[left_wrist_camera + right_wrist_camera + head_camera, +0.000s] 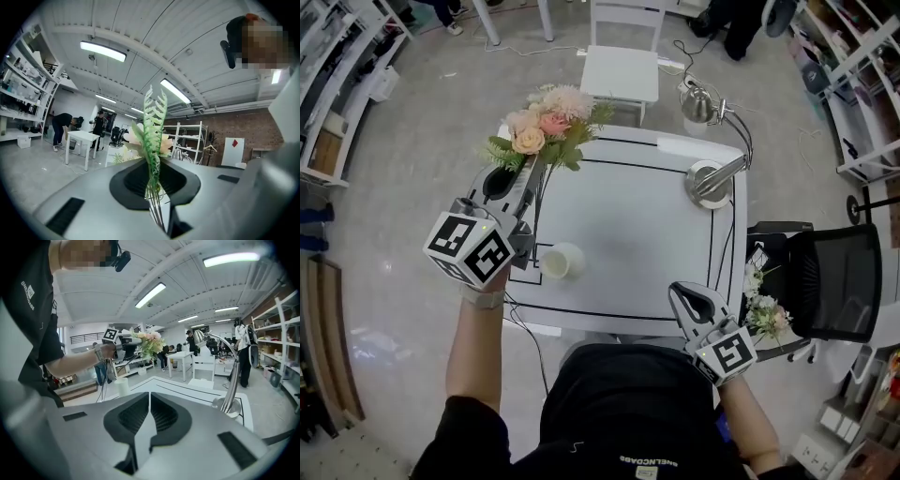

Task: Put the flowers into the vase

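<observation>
Two grippers: left gripper (530, 178), jaws clamped on the flowers (546, 127) by their stems, holds the bunch roughly level, heads beyond the vase (563, 260), which stands on the table (656, 234), nearer the person than the jaws. Right of the vase: lamp (712, 180), then right gripper (689, 298), jaws together, empty.

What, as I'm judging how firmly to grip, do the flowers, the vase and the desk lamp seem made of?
Flowers: probably artificial, plastic or fabric; the fern frond looks stiff and evenly moulded, its stems thin like wire.
Vase: plain white, matte; ceramic or plastic, the look leaves it open.
Desk lamp: polished metal; base, neck and shade shine silver.
</observation>
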The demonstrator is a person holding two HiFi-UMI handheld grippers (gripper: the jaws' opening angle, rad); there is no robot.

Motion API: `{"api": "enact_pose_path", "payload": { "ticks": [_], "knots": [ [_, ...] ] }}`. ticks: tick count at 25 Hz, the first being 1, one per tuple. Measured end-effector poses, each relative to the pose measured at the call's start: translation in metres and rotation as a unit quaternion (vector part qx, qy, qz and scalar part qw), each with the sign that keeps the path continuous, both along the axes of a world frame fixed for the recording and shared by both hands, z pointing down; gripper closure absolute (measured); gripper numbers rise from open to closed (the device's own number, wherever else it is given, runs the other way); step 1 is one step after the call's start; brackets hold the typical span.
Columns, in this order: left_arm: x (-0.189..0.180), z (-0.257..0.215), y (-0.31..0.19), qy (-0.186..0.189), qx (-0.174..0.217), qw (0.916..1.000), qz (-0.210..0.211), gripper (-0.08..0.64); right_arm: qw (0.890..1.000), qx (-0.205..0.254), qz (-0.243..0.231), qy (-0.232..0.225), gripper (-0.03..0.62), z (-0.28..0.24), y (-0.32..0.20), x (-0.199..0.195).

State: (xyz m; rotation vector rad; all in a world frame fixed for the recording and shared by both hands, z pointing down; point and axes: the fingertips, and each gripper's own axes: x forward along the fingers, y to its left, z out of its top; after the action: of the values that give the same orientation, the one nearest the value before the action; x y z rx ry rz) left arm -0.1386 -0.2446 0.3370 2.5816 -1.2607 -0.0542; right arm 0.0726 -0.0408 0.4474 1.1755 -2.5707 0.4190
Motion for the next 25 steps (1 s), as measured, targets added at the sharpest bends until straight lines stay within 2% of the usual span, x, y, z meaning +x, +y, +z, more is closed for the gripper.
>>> {"api": "enact_pose_path", "payload": {
  "ticks": [3,10,16,25],
  "knots": [
    [0.002,-0.01,0.009,0.021,0.012,0.9997,-0.005,0.518,1.0,-0.001,0.001,-0.01,0.58,0.0,0.004,0.001],
    [0.009,-0.004,0.026,0.034,0.037,0.9987,-0.008,0.518,1.0,0.004,-0.006,0.0,0.58,-0.003,0.007,0.0],
    [0.01,0.005,0.043,0.017,0.081,0.9964,-0.019,0.518,1.0,0.005,-0.002,0.003,0.58,-0.001,0.007,0.006],
    [0.008,0.024,0.064,0.015,0.097,0.9949,-0.021,0.518,1.0,-0.006,-0.009,-0.005,0.58,0.004,0.011,0.005]
  ]
}}
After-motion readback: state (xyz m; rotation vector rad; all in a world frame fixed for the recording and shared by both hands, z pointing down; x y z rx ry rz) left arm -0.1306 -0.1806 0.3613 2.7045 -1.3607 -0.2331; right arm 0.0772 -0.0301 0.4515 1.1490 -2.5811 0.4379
